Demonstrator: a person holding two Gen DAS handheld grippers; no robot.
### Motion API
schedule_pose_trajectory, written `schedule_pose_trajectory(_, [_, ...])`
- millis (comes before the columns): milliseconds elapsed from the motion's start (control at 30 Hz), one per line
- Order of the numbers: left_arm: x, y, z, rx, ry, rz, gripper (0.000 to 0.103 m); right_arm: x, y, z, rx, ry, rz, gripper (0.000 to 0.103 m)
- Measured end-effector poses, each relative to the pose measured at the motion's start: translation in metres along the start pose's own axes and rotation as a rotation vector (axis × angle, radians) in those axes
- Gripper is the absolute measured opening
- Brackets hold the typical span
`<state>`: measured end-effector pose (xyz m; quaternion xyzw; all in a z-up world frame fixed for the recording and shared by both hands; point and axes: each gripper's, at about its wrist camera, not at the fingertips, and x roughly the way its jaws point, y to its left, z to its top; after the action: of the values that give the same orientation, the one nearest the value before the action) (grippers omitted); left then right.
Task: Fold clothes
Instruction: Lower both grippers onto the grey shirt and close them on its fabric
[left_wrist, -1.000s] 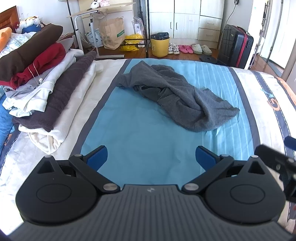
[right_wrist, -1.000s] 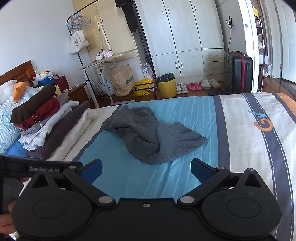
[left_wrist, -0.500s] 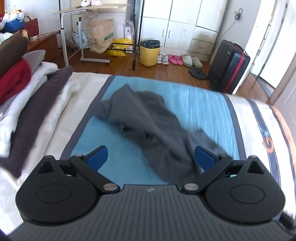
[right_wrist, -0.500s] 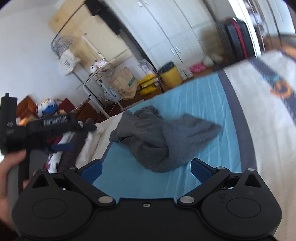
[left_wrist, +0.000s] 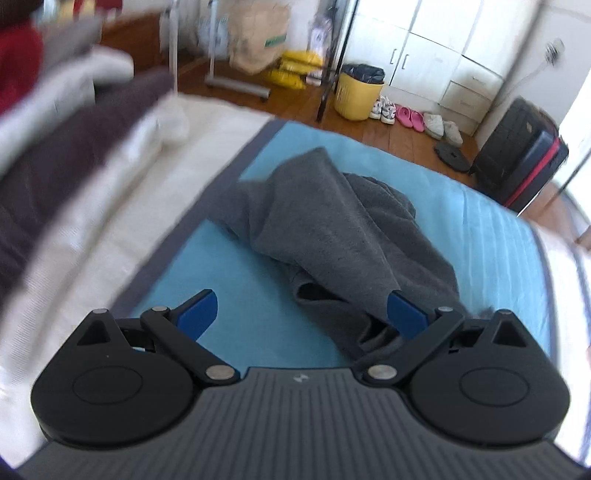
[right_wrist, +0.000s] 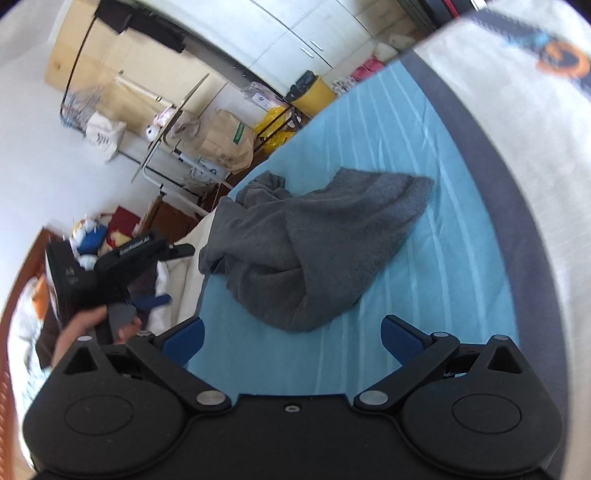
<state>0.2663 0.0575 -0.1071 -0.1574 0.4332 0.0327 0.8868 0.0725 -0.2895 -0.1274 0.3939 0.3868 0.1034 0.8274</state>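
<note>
A crumpled dark grey garment (left_wrist: 332, 236) lies on the blue stripe of the bed cover (left_wrist: 251, 295); it also shows in the right wrist view (right_wrist: 303, 251). My left gripper (left_wrist: 301, 312) is open and empty, low over the garment's near end, with the cloth reaching between its jaws. My right gripper (right_wrist: 291, 336) is open and empty, tilted, just short of the garment's near edge. The left gripper's body (right_wrist: 110, 266) shows in a hand at the left of the right wrist view.
A pile of folded clothes (left_wrist: 66, 140) lies along the bed's left side. Beyond the bed's far edge are a yellow bin (left_wrist: 356, 94), shoes (left_wrist: 410, 118), a dark suitcase (left_wrist: 524, 162), a paper bag (right_wrist: 225, 144) and white wardrobes.
My left gripper has moved forward and down onto the garment's near end. My right gripper has tilted and moved closer to the garment. Both stay open.
</note>
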Motion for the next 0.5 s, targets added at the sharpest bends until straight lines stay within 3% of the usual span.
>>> schedule_pose_trajectory(133, [0.014, 0.011, 0.01, -0.059, -0.052, -0.045, 0.099, 0.027, -0.001, 0.007, 0.04, 0.002, -0.016, 0.103])
schedule_pose_trajectory(200, [0.028, 0.016, 0.01, -0.117, -0.014, -0.078, 0.099, 0.041, 0.005, 0.013, 0.02, 0.007, -0.033, 0.103])
schedule_pose_trajectory(300, [0.05, 0.023, 0.004, -0.211, 0.054, -0.142, 0.084, 0.07, 0.023, 0.026, -0.061, 0.021, -0.087, 0.103])
schedule_pose_trajectory(500, [0.079, 0.031, -0.001, -0.231, 0.086, -0.172, 0.083, 0.125, 0.038, 0.047, -0.05, 0.007, -0.151, 0.103])
